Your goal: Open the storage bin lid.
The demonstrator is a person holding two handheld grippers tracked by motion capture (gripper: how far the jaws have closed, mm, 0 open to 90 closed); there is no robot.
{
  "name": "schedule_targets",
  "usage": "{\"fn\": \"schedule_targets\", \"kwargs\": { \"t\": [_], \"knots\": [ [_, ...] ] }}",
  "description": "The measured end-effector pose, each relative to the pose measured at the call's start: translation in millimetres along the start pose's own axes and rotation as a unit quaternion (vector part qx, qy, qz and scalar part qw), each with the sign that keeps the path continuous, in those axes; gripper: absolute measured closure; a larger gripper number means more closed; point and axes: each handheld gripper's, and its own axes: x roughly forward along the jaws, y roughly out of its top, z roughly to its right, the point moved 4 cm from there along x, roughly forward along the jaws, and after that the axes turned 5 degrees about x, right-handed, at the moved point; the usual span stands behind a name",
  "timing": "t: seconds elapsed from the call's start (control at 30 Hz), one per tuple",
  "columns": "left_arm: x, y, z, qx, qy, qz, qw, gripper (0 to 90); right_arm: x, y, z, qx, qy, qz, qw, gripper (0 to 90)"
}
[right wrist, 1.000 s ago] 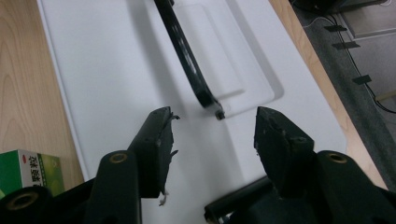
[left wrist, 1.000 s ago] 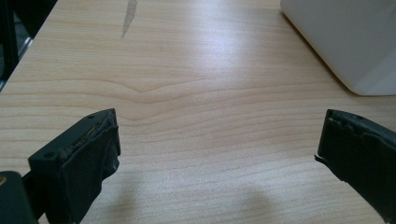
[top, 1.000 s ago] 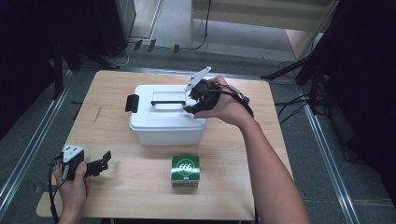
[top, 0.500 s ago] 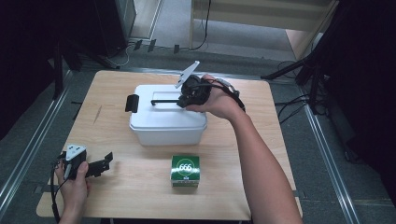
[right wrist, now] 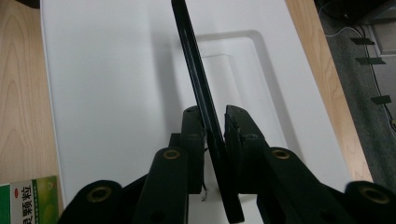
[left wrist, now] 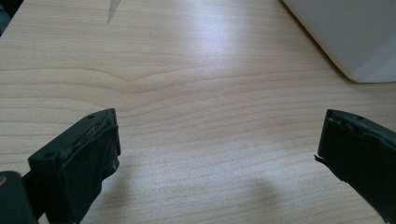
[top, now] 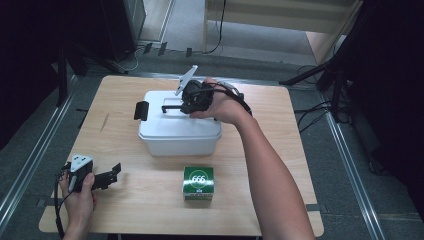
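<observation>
My right tool [right wrist: 214,122] has just closed and now clamps the slim black carry handle [right wrist: 196,74] of the white plastic lidded box [top: 179,131] at mid-desk, so lifting should be next. My left tool [left wrist: 219,154] rests wide apart. The green carton [top: 198,182] reads "666".

From high above our near side we look forward and down over the whole table [top: 150,210]. The left gripper view sits low and close at the table's near left, facing the box [left wrist: 355,37]. The right gripper view looks steeply down, very near the box lid [right wrist: 102,84]. All three views share the box and the tabletop.
</observation>
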Motion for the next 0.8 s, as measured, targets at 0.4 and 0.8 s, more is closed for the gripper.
{"fn": "schedule_targets", "kwargs": {
  "t": [0.4,0.8],
  "knots": [
    [-2.7,1.9,-2.2,-0.006,0.007,0.02,0.9998,0.1,-12.3,-0.1,2.5,-0.024,-0.003,0.029,0.9993,85.3],
    [-3.3,2.0,-2.0,-0.003,0.011,0.023,0.9997,0.1,-41.6,1.9,1.8,-0.033,-0.013,0.051,0.9981,85.4]
  ]
}}
